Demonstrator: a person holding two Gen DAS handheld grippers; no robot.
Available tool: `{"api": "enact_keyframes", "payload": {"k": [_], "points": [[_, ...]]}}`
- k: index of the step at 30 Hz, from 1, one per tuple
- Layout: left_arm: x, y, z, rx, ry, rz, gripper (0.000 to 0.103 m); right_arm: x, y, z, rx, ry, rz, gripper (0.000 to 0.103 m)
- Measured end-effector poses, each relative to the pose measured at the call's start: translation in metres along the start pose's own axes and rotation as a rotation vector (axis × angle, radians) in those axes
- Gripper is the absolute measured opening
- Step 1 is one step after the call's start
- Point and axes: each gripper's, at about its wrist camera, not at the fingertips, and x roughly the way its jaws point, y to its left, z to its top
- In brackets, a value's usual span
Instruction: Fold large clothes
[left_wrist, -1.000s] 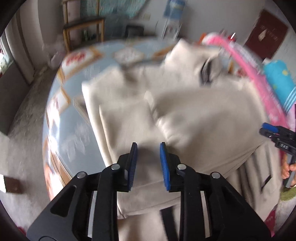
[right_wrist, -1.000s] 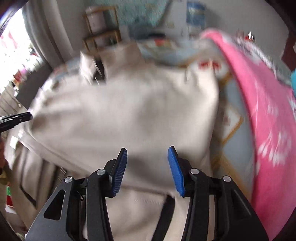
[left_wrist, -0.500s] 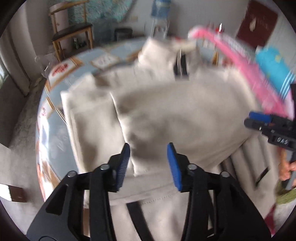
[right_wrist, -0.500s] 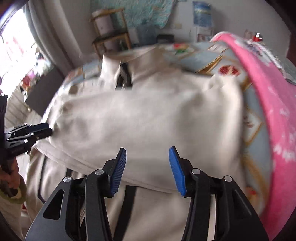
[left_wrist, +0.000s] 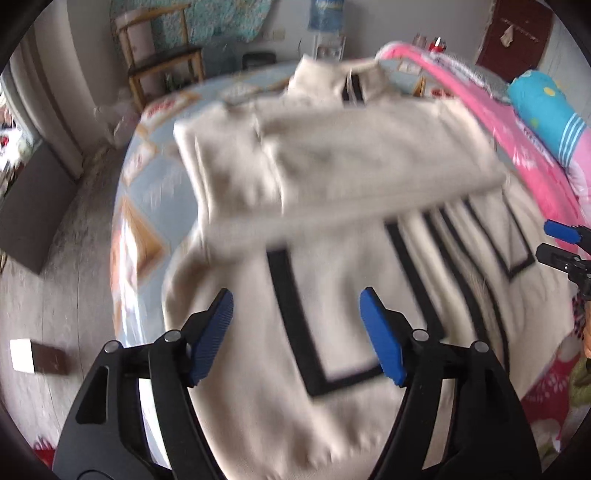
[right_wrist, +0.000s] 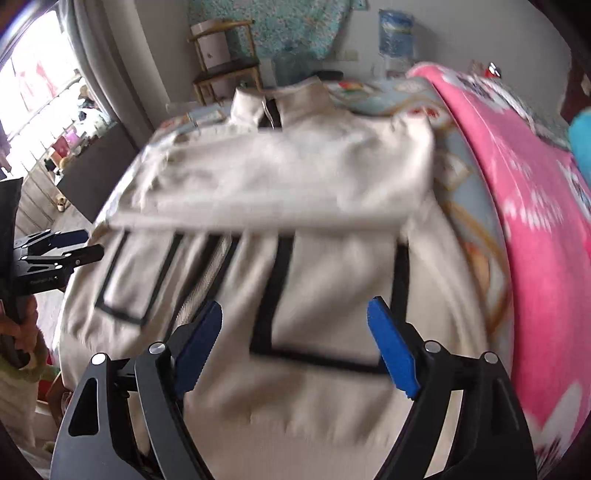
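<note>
In the left wrist view, the left gripper (left_wrist: 296, 334) at the bottom of the frame has just been opening and stands wide, with nothing between its blue pads. The big cream sweater with black lines (left_wrist: 343, 295) fills the middle, lying on the pale blue patterned bed cover (left_wrist: 147, 192). Its top part is folded over.

In the right wrist view, the right gripper (right_wrist: 295, 347) at the bottom has also just been opening and holds nothing. I think the bottom half still needs folding.
</note>
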Motion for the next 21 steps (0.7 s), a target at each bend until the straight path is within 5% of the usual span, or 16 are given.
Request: {"api": "enact_keyframes", "payload": {"k": [3,4,12,21], "points": [[0.017,-0.001,-0.029,-0.024,0.063,0.006,0.069,0.021,-0.005,-0.028,0.052,0.086,-0.026,0.079],[0.015,-0.003,-0.037,-0.012,0.020,0.033,0.074,0.023,-0.003,-0.034,0.048,0.091,-0.052,0.080],[0.006,-0.002,-0.062,-0.032,0.034,0.069,0.079,-0.011,0.029,-0.050,-0.012,-0.002,-0.077,0.080],[0.005,-0.004,-0.073,-0.108,0.016,0.123,0.088,0.004,0.041,-0.066,-0.056,0.018,-0.109,0.085]]}}
